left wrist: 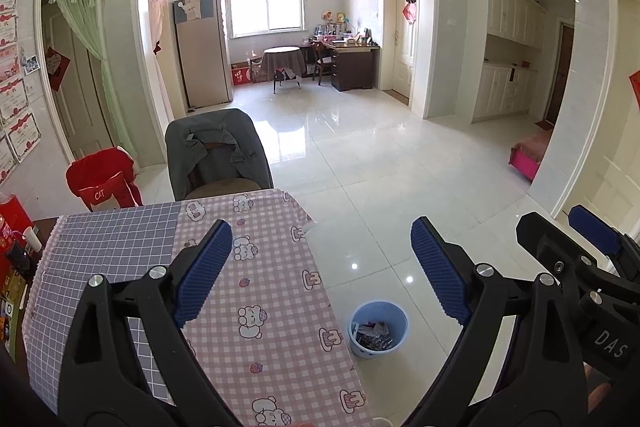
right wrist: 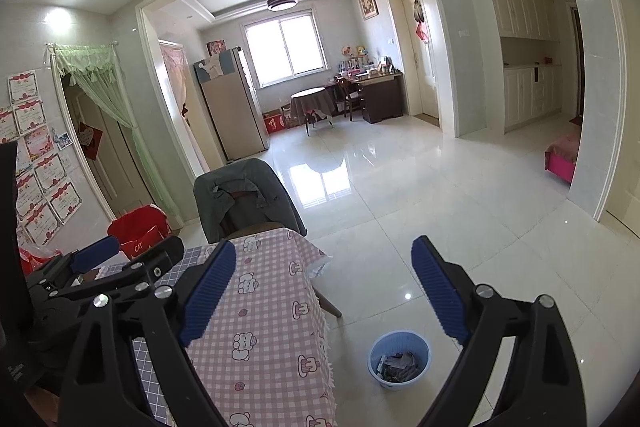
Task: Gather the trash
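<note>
A light blue waste bin (left wrist: 378, 310) (right wrist: 400, 341) stands on the tiled floor just right of the table. Wrappers and paper scraps (left wrist: 374, 335) (right wrist: 398, 365) lie inside it. My left gripper (left wrist: 322, 269) is open with nothing between its blue pads, hovering over the table's right edge above the bin. My right gripper (right wrist: 324, 287) is also open and empty, likewise above the bin. Each gripper shows in the other's view: the right one (left wrist: 564, 233) at the right edge, the left one (right wrist: 128, 253) at the left. No loose trash is visible on the pink checked tablecloth (left wrist: 272, 267) (right wrist: 264, 299).
A chair draped with a grey jacket (left wrist: 216, 155) (right wrist: 244, 195) stands at the table's far end. Beside it is a red "CAT" cushion (left wrist: 104, 183). Red boxes and small items (left wrist: 16, 227) crowd the table's left side. Glossy tiled floor (left wrist: 380, 167) stretches to the right and beyond.
</note>
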### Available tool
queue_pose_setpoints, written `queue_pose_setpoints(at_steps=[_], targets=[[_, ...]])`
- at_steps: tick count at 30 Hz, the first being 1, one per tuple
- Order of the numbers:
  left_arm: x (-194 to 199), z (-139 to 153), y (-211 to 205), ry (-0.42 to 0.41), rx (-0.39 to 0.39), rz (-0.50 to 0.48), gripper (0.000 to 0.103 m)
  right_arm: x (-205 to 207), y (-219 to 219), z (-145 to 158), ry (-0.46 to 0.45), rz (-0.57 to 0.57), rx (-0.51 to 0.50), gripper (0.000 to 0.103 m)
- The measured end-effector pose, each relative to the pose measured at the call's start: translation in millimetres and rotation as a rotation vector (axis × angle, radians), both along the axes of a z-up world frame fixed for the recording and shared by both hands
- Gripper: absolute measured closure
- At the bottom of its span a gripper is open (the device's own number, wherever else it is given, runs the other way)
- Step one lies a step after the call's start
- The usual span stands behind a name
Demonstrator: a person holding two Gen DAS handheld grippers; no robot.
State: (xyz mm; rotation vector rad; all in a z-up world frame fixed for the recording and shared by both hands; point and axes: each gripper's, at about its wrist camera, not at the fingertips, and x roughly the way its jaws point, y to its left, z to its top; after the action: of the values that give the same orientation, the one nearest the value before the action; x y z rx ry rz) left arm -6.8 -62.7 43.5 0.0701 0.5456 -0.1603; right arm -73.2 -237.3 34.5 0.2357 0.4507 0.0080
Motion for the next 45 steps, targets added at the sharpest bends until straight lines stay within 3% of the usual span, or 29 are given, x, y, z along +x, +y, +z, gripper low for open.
queue_pose_setpoints(at_steps=[32, 45], targets=[[-5.3, 14.1, -2.0, -0.071, 0.004, 0.041, 0.014, -10.3, -1.6, 11.4, -0.057, 0.011, -0.018, 0.015], [-2.2, 15.0, -5.1, -0.062, 0.001, 0.04, 0.014, -10.0, -2.1, 11.0, -0.057, 0.012, -0.015, 0.015]])
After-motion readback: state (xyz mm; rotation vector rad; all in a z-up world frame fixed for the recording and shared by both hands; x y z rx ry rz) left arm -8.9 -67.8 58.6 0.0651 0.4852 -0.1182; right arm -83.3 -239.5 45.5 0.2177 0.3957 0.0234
